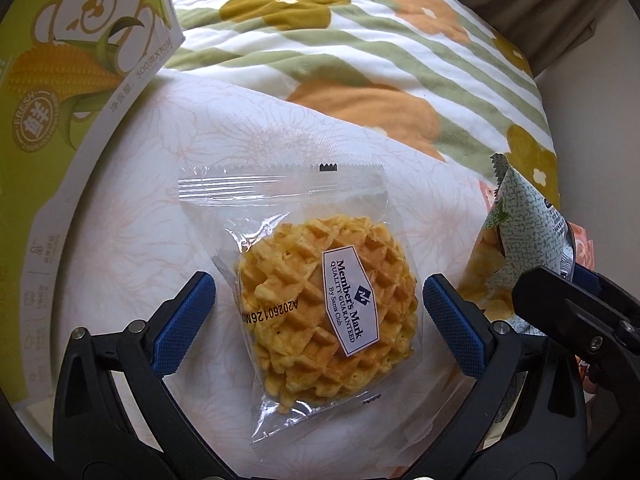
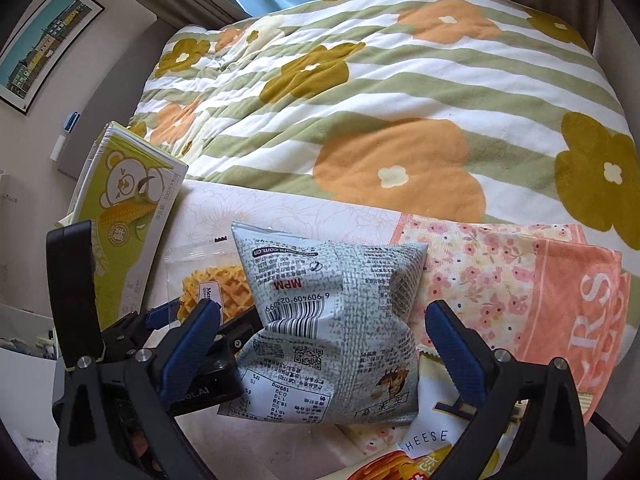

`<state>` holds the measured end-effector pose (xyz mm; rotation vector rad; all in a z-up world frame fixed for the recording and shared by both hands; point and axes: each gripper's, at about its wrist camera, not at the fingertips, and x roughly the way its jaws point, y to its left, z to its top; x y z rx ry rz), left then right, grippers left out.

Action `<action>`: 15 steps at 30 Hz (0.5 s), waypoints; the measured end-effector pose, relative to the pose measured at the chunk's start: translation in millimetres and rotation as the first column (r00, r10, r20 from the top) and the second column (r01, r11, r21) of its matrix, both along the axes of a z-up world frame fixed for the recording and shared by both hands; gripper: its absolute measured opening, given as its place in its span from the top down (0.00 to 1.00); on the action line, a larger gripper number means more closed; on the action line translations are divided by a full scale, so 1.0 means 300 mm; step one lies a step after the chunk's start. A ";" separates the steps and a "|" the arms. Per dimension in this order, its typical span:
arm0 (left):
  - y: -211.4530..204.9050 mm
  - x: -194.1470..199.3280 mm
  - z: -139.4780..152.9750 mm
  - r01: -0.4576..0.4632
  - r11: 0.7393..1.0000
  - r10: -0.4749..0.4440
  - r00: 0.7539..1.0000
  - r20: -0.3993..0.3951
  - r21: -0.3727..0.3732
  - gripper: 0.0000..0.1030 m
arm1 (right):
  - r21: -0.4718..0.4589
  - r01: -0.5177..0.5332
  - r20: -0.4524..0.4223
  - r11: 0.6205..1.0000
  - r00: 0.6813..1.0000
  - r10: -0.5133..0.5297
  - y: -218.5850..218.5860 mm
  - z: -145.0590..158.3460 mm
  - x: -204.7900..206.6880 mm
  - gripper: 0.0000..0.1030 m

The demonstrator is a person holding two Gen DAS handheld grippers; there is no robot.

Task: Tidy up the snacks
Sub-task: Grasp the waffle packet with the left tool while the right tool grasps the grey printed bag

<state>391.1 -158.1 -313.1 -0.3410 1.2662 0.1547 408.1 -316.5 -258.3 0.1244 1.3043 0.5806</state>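
A clear-wrapped Member's Mark waffle snack (image 1: 320, 300) lies on a white floral cloth (image 1: 132, 216). My left gripper (image 1: 318, 312) is open, its blue pads on either side of the waffle, apart from it. A grey-white printed snack bag (image 2: 336, 324) lies between the open blue pads of my right gripper (image 2: 324, 340); it also shows at the right of the left wrist view (image 1: 524, 236). The waffle shows partly behind that bag in the right wrist view (image 2: 224, 284). A cheese snack packet (image 2: 432, 440) lies under the right gripper.
A green corn-print box (image 1: 60, 92) stands at the left, also in the right wrist view (image 2: 124, 216). A pink floral box (image 2: 520, 276) lies to the right. A striped flower quilt (image 2: 380, 92) covers the bed behind. A framed picture (image 2: 44, 40) hangs on the wall.
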 end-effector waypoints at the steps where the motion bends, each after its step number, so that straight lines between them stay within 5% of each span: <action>1: -0.006 0.000 0.002 0.009 1.000 -0.009 1.000 0.004 0.005 0.00 | 0.002 0.000 -0.004 1.000 1.000 0.000 0.000 -0.004 -0.001 0.01; 7: -0.037 -0.010 0.021 0.084 0.996 -0.083 0.996 0.025 -0.017 0.26 | 0.003 -0.002 -0.024 1.000 1.000 0.002 -0.006 -0.029 -0.003 0.06; 15: 0.009 -0.048 0.030 0.122 0.990 -0.119 0.992 0.042 -0.068 0.38 | 0.003 -0.014 -0.035 1.000 0.999 0.014 -0.004 -0.046 -0.007 0.16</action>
